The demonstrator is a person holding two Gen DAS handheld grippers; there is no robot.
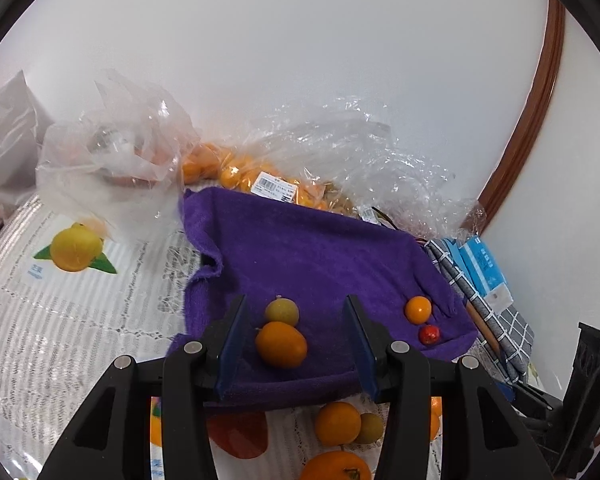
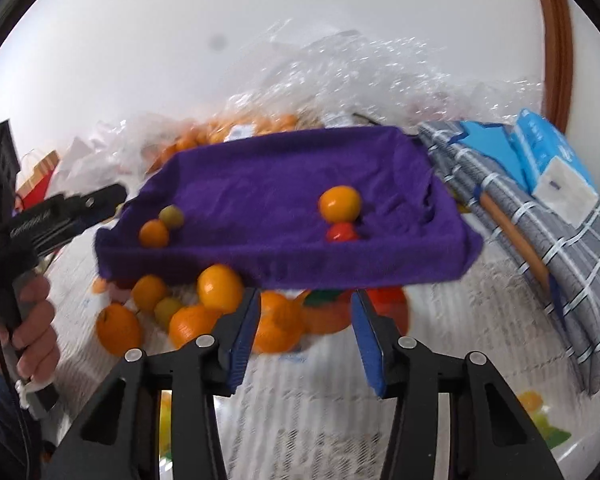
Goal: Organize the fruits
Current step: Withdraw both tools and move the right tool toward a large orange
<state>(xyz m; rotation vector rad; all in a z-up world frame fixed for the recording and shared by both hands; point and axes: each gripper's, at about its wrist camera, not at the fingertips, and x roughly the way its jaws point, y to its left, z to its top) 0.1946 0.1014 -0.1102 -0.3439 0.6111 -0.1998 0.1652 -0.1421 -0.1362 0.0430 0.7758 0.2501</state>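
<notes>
**Four fruits on the cloth, the pile waiting**

Your left gripper (image 1: 296,344) hangs over the near left of the purple cloth (image 1: 320,256), its fingers released and straddling an orange fruit (image 1: 281,344) without pressing it; a green fruit (image 1: 281,311) touches that one on the far side. Your right gripper (image 2: 302,338) is also released and empty, aimed at the loose pile of oranges (image 2: 276,326) on the bench (image 2: 308,408) just near the cloth. The sorting looks barely begun. Next, close on one orange from the pile and carry it over.
</notes>
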